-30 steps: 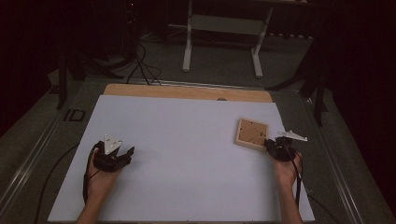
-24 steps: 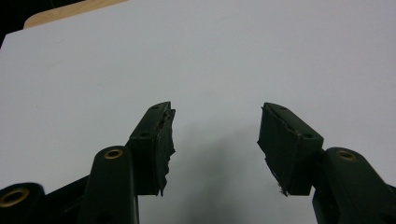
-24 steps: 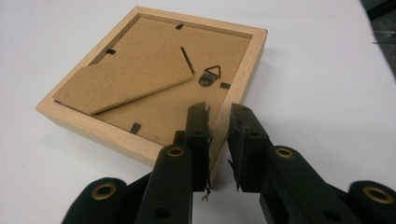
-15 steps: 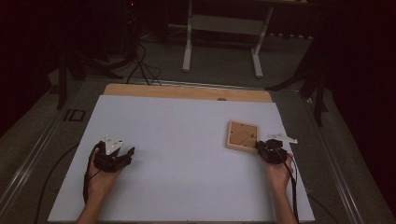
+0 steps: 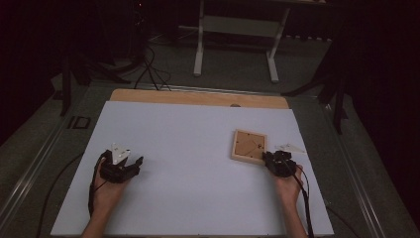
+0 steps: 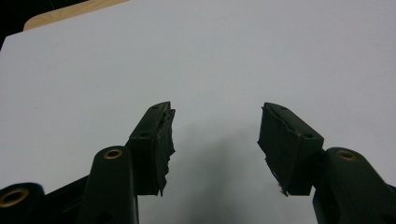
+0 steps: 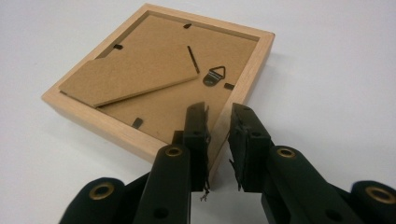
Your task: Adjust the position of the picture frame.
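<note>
A square wooden picture frame (image 5: pixel 249 145) lies back side up on the white table (image 5: pixel 188 148), right of centre. Its brown backing, folded stand and small metal hanger face up in the right gripper view (image 7: pixel 154 70). My right gripper (image 5: pixel 265 158) is shut on the frame's near right rail close to a corner (image 7: pixel 218 112), one jaw on the backing side and one outside the rail. My left gripper (image 5: pixel 134 163) rests at the table's left with its jaws open and nothing between them (image 6: pixel 215 123).
A bare wooden strip (image 5: pixel 198 97) runs along the table's far edge. Beyond it, a white metal stand (image 5: pixel 236 29) and dark cables (image 5: pixel 148 69) sit on the floor. Metal rails (image 5: pixel 29 168) flank the table on both sides.
My right gripper has slid left across the table and the picture frame has come along with it. The left gripper has stayed where it was.
</note>
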`<state>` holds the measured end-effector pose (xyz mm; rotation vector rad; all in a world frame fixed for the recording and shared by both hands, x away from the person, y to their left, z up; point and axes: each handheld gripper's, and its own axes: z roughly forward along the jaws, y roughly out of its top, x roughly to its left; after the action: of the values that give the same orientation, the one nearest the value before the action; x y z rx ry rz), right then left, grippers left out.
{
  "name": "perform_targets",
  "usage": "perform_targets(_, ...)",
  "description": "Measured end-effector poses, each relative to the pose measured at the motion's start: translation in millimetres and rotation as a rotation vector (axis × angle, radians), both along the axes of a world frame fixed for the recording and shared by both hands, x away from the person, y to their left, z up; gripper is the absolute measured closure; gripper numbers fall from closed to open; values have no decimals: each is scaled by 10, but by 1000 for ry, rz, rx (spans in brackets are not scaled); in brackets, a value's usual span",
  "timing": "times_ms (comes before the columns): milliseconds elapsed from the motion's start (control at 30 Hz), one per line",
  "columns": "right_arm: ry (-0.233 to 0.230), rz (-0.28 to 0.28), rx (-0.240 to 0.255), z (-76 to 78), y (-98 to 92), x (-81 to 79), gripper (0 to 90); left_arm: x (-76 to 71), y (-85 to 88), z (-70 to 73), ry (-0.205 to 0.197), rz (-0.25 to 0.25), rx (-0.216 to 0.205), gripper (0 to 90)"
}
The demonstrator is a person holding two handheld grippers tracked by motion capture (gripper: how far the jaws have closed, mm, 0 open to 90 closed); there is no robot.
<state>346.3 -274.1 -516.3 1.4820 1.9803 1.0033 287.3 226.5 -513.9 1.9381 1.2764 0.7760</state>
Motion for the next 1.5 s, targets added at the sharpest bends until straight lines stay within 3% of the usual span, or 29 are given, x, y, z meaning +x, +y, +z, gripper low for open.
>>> perform_targets(667, -13, 104, -6, -17, 399, -58, 763, 1, -1, -2, -4, 0, -1, 444)
perform_targets(1500, -12, 240, -4, -27, 1133, -54, 746, -3, 8, 8, -9, -2, -5, 443)
